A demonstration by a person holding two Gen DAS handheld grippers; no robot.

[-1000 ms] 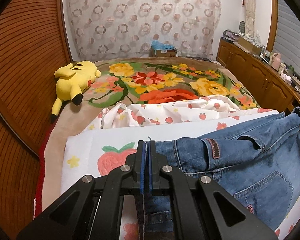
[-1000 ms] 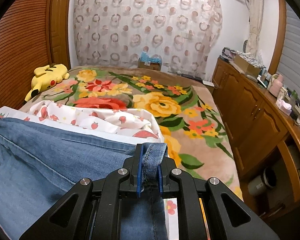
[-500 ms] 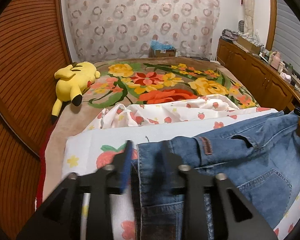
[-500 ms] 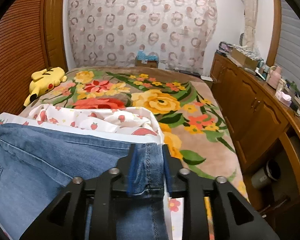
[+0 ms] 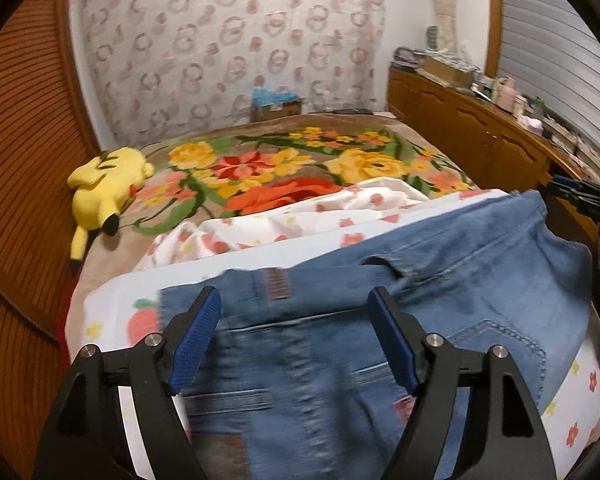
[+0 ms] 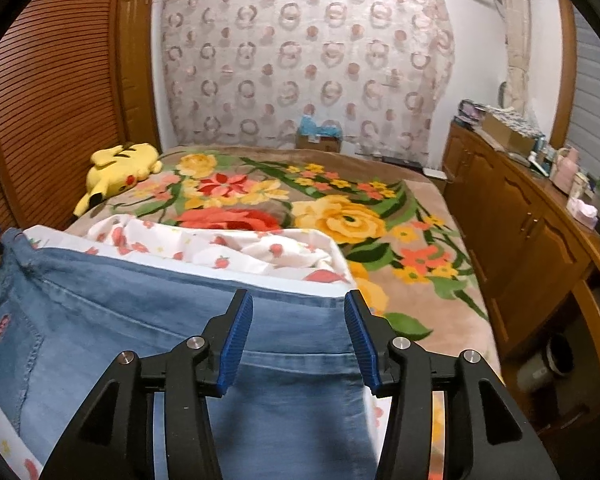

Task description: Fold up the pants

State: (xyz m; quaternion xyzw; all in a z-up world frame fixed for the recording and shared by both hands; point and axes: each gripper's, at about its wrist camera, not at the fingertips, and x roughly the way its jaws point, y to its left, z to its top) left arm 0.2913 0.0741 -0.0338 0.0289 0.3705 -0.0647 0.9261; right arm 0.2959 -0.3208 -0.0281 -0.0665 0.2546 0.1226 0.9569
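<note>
Left wrist view: left gripper over the waistband end of the blue jeans, jaws wide apart and opening, blue pads clear of the denim; cloth lies below and between them, nothing gripped. Frame blurred near the fingers. Jeans lie across a white strawberry-print sheet at the near end of the bed, folded edge running left to right, back pocket stitching visible at right. Beyond the sheet, a floral blanket covers the bed; a yellow plush toy lies at its left edge beside the slatted wooden wall. Right wrist view: right gripper above the leg end of the jeans, jaws part-way apart and opening, hem between the pads but not pinched; pads stand off both sides of the fabric. Sheet bunched just behind the jeans. Wooden cabinet runs along the right of the bed, clutter on top. Patterned curtain on the far wall.
</note>
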